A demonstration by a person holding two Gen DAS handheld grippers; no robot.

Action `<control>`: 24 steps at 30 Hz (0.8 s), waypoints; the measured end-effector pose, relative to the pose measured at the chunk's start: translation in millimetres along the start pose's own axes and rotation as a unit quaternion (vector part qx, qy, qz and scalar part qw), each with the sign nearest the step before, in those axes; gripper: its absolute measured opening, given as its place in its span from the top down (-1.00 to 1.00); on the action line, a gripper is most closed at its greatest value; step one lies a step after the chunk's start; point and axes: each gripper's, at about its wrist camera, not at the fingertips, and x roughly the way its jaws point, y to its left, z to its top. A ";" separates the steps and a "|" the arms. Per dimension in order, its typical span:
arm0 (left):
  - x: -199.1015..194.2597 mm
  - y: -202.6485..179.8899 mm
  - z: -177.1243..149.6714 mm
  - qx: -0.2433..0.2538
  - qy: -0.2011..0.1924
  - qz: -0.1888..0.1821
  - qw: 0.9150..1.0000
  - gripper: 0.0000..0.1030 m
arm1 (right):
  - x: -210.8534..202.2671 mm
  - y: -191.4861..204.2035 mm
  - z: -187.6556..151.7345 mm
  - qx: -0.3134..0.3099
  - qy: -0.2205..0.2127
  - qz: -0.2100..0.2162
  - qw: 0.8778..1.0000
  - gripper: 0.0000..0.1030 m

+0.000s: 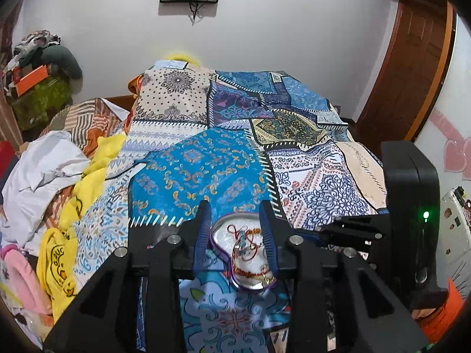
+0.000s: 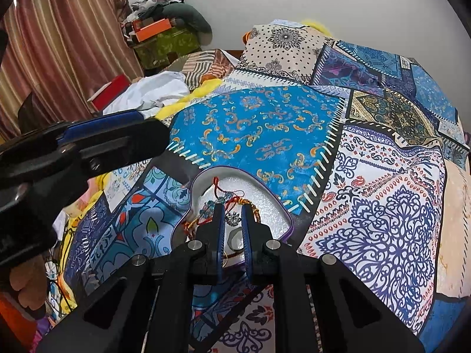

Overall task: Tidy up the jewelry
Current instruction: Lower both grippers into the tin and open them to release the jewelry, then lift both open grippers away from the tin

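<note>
The left gripper (image 1: 235, 206) stands partly spread, nothing between its blue ribbed pads, above the heart-shaped tin (image 1: 219, 226). The right gripper (image 2: 233, 209) is pressed together on a small sparkling silver ornament (image 2: 234, 219), pinched at its tips just over the same tin (image 2: 206, 178). The tin is shiny metal with a purple rim and a white foam lining; in it lie red and gold thread bracelets (image 2: 232, 201) with bead charms. It sits on a patchwork bedspread (image 2: 259, 129) of blue, cream and navy patterns. Far left of the left gripper lie white and yellow clothes (image 1: 88, 173).
</note>
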 end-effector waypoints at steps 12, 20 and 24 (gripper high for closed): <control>-16.7 5.7 -7.2 -0.012 0.001 0.010 1.000 0.19 | -31.5 -0.6 -4.3 0.010 -0.021 -0.019 1.000 0.23; -31.9 -8.0 -2.1 -0.007 -0.015 0.003 1.000 0.09 | -89.9 -14.8 -11.0 0.006 -0.084 -0.058 0.995 0.23; -32.6 -27.6 -0.4 0.006 -0.018 -0.009 1.000 0.07 | -114.7 -32.1 -14.3 0.021 -0.103 -0.079 0.991 0.23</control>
